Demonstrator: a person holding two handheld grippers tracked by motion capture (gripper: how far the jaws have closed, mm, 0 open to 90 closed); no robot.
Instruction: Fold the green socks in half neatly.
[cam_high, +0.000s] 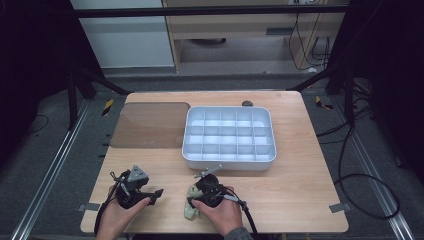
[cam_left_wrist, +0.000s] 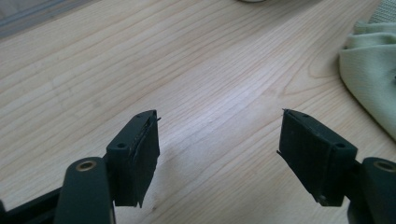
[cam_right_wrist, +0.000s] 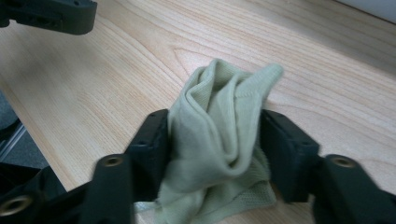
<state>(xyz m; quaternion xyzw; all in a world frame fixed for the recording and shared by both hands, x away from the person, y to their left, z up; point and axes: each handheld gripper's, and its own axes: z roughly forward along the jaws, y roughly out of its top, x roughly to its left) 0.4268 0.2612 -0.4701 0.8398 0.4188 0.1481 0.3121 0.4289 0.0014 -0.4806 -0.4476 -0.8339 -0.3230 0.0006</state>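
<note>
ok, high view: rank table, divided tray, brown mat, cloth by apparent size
1. table
2. divided tray, brown mat: about alike, not ranked
3. cloth, smallest, partly hidden under the right gripper

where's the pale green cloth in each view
High view: the pale green cloth lies at the bottom middle, under the right gripper.
Left gripper view: its edge is at the far right, on the table.
Right gripper view: centre, bunched between that gripper's two black jaws.
Shared landmark: the light wooden table.
</note>
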